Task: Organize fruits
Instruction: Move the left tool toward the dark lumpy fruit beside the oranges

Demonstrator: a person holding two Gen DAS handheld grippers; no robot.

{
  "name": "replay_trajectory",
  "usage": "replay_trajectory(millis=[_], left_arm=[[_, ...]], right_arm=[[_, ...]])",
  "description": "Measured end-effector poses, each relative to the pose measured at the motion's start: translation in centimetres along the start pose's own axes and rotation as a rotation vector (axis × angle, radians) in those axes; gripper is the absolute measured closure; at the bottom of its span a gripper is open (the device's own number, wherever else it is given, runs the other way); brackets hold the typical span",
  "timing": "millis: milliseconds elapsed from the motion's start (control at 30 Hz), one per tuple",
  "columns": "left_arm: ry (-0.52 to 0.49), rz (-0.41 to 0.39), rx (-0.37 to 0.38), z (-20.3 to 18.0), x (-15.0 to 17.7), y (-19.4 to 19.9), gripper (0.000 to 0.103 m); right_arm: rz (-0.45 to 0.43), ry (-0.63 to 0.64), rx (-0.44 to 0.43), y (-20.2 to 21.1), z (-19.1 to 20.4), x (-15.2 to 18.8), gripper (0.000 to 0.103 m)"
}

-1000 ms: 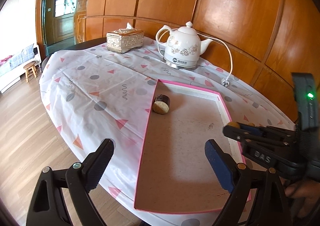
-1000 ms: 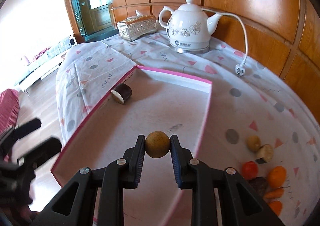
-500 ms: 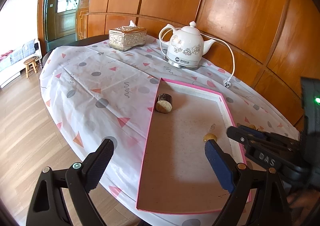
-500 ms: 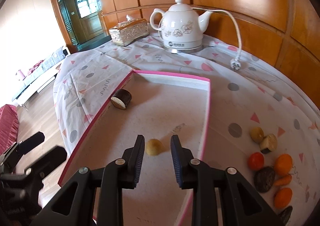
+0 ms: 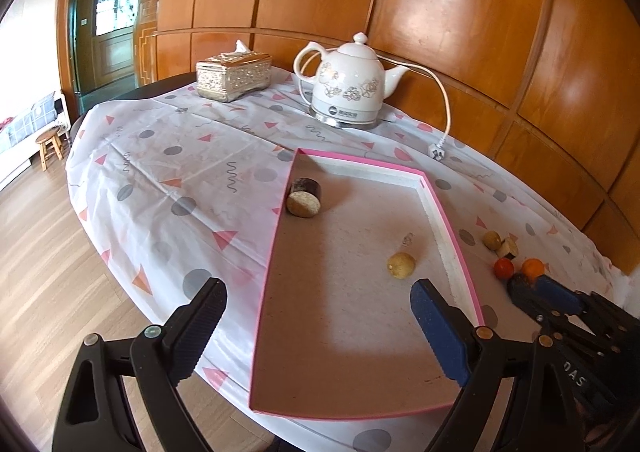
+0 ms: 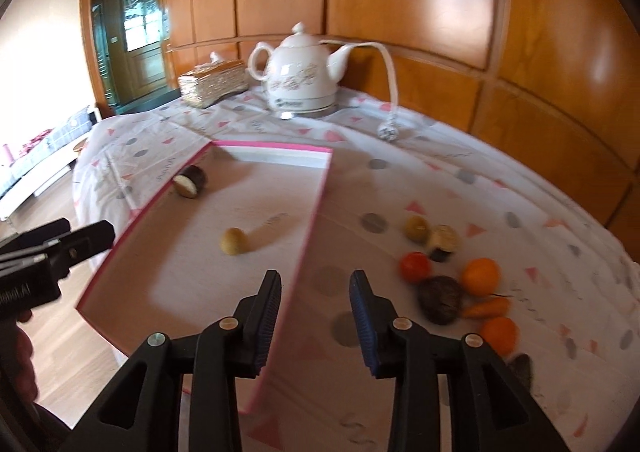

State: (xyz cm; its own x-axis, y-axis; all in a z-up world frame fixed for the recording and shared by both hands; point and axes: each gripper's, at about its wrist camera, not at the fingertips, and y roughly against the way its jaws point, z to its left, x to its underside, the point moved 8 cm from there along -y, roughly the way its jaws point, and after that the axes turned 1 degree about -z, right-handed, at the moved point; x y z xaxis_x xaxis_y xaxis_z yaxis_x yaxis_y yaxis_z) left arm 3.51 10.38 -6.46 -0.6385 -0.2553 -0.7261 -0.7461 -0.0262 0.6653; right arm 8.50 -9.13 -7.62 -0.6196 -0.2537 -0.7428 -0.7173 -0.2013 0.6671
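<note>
- Fruit: small tan round one (image 6: 234, 241) sitting loose on the floor of the pink-rimmed tray (image 6: 308, 220), just ahead and left of the right gripper (image 6: 316, 310).
- Right gripper's jaws opening, nothing between them, hanging over the tray's right rim.
- Left gripper (image 5: 318, 318) spread wide, empty, over the tray's near end.
- Cut brown piece (image 5: 304, 198) at the tray's far left wall.
- Leftover fruit pile (image 6: 452, 276) on the tablecloth (image 5: 172, 172), right of the tray.
</note>
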Motion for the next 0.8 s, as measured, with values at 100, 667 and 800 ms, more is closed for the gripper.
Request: replay_trajectory(millis=[100, 667, 800], left_arm=[[-0.015, 0.007, 0.013, -0.5, 0.2, -0.1, 0.009], [-0.112, 0.028, 0.062, -3.5, 1.1, -0.3, 0.004], [-0.139, 0.035, 0.072, -4.3, 1.3, -0.4, 0.003]], right_arm=[[-0.012, -0.012, 0.043, 0.7, -1.5, 0.7, 0.065], [-0.02, -0.302, 0.332, 4.8, -15.1, 6.9, 0.05], [0.001, -0.371, 0.392, 5.7, -17.8, 9.3, 0.047]])
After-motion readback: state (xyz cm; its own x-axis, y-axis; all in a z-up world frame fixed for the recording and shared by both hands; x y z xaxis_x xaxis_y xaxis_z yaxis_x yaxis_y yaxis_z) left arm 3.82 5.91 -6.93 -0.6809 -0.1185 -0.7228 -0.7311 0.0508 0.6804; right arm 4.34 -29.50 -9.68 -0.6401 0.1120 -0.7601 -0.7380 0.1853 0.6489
